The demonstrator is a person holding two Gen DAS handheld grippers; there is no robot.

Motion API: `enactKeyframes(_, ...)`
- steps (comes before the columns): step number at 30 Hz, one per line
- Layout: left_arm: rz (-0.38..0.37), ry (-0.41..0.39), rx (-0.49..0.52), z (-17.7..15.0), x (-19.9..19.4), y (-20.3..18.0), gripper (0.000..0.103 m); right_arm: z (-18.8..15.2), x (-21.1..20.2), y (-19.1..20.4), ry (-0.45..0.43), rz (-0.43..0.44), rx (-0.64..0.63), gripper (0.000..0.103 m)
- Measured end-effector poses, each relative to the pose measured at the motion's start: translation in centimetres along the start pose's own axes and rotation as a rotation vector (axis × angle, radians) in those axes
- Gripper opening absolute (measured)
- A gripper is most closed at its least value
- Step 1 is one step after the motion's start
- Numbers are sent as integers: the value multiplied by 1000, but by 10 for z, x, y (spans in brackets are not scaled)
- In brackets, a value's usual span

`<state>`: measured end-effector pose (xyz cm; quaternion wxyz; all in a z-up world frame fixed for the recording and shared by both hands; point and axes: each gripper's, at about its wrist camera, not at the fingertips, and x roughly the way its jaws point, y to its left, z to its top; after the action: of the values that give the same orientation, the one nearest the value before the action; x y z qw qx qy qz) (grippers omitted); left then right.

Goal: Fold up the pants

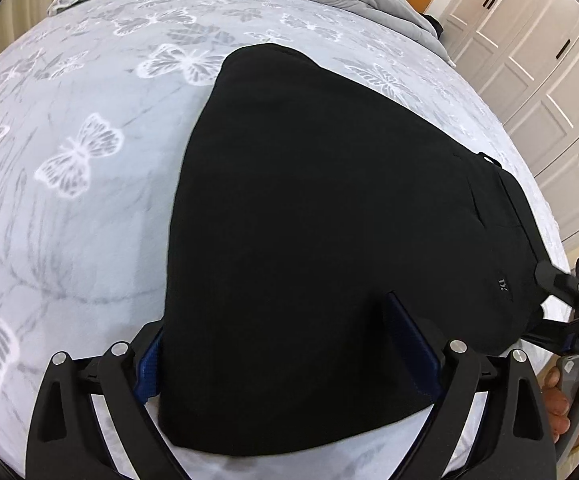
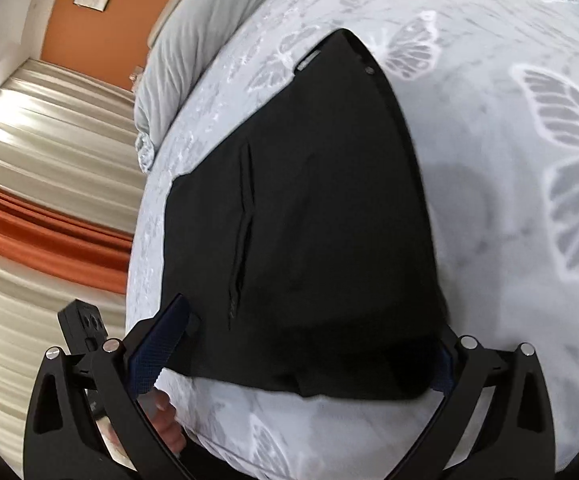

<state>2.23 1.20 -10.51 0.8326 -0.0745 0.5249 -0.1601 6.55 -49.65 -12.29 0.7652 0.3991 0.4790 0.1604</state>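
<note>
Pants (image 1: 329,220) lie folded on the bedspread (image 1: 69,220), near edge between each hand-held gripper's spread fingers (image 1: 405,332).

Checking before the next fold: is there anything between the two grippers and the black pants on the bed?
Nothing visible. The black pants lie on the butterfly bedspread, and both the left gripper and right gripper have open jaws straddling the near edge.

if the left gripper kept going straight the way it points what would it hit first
Most likely the folded black fabric pants. The left gripper is open, its fingers straddling the near edge, so the cloth fills its line ahead over the grey butterfly-print bedspread.
</note>
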Motion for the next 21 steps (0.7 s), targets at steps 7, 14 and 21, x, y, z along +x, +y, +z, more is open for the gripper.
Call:
enactKeyframes(7, 18, -44, -9, 9, 9, -9, 88, 6, 7, -17, -34, -6, 97, 26)
enactKeyframes(14, -67, -70, 5, 11, -27, -8, 16, -22, -26, 33, -87, 5, -69, 19)
enactKeyframes(21, -210, 11, -13, -47, -115, 4, 16, -96, -81, 65, 15, 3, -207, 19)
